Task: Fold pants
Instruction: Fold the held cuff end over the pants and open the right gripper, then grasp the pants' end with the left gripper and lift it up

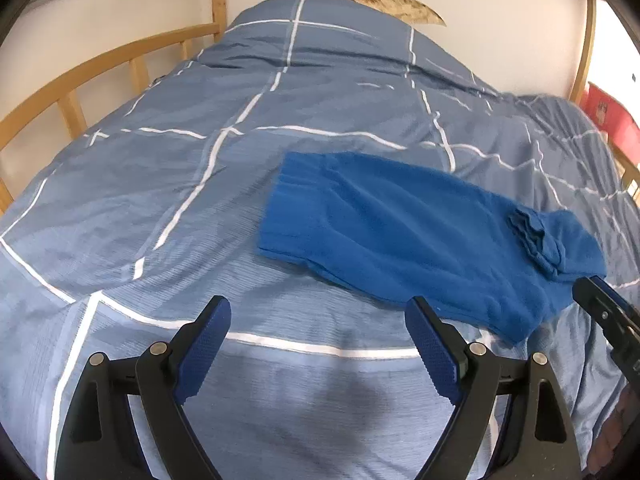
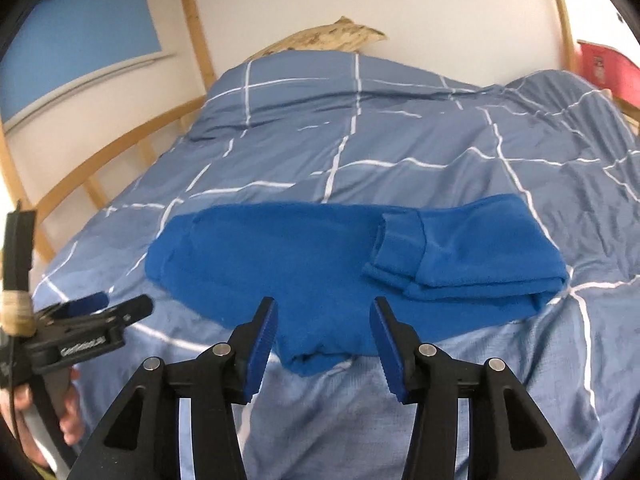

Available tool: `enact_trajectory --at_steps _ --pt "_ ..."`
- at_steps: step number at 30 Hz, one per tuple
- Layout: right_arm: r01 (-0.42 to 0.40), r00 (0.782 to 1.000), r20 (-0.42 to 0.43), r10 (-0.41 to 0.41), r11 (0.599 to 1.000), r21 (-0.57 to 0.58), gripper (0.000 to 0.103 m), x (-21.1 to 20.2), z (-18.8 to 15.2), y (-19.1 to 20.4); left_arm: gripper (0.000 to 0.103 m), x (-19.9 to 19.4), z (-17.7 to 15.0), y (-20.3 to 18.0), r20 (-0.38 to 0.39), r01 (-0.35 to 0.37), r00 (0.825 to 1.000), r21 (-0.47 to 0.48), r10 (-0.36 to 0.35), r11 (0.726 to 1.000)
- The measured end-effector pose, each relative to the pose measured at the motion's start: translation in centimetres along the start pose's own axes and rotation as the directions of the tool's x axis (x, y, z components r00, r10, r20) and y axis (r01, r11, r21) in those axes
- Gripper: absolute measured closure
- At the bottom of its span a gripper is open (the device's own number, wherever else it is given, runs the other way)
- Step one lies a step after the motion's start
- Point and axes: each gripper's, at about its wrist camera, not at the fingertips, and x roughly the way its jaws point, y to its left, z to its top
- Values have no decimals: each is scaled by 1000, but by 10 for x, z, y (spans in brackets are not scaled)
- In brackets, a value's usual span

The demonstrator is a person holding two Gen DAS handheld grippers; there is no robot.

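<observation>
While the pants [image 2: 320, 256] lie lengthwise along the bed's [image 1: 160, 184] near edge | my right gripper [image 2: 324, 344], half-open and empty, is nearer | my left gripper [image 1: 318, 344] is wide, empty.

No legible text anywhere.

A red box [image 1: 612, 120] at the right edge of the left wrist view is cut off; its label is too small to read. The hand [image 2: 68, 412] at lower left of the right wrist view is partly hidden.

Matt fleecy pants [image 2: 304, 256] on smooth cotton duvet [image 2: 400, 140].
</observation>
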Motion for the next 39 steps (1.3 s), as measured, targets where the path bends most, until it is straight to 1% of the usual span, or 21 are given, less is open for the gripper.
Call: enact_trajectory --at_steps 5,9,11,13,15,17,19,21,25,27,30,31,32,33,34,35,36,39 --pt "23 1000 7 -24 999 46 54 13 7 5 14 7 10 24 30 57 998 -84 -54 995" --pt "43 999 9 -44 997 63 54 22 6 10 16 22 14 37 43 126 992 -162 -120 979" --pt "54 998 10 -54 997 50 54 29 6 14 18 30 15 39 44 148 989 -193 -142 970" --pt "53 999 8 -53 997 51 54 33 6 14 23 39 15 40 27 164 986 -217 -162 962" --pt "69 998 6 -69 996 58 54 38 6 12 23 47 16 43 23 181 983 -263 -181 948" --pt "88 996 6 -89 994 66 54 43 8 10 26 56 17 47 20 208 977 -318 -213 925" --pt "103 995 4 -104 992 73 54 46 10 9 27 62 18 48 25 240 969 -351 -247 905" --pt "107 994 2 -107 991 79 54 50 11 9 27 69 21 49 30 257 964 -381 -266 888" --pt "138 990 -2 -138 989 55 54 57 13 17 27 88 27 54 14 247 962 -457 -271 854" --pt "162 987 4 -162 986 28 54 60 15 22 29 98 27 57 -1 244 960 -477 -278 844" --pt "187 982 3 -187 982 12 54 67 18 26 31 111 26 61 -13 253 953 -511 -301 822" --pt "187 982 0 -187 982 14 54 69 19 26 41 112 26 63 -8 258 952 -514 -305 818" --pt "182 983 -5 -182 983 18 54 71 19 25 49 112 26 63 1 275 947 -513 -321 813" --pt "177 984 -12 -176 984 25 54 73 19 24 65 112 26 63 5 294 941 -513 -339 807" --pt "176 984 -16 -176 984 30 54 73 19 23 68 110 26 62 11 311 934 -512 -356 801" --pt "175 984 -18 -175 984 32 54 73 18 21 70 107 26 60 20 313 936 -502 -351 806" --pt "172 985 -18 -172 984 33 54 73 17 20 74 104 27 58 25 314 938 -485 -346 816" --pt "151 989 -8 -151 987 48 54 65 16 12 77 86 33 47 48 295 952 -407 -302 864"
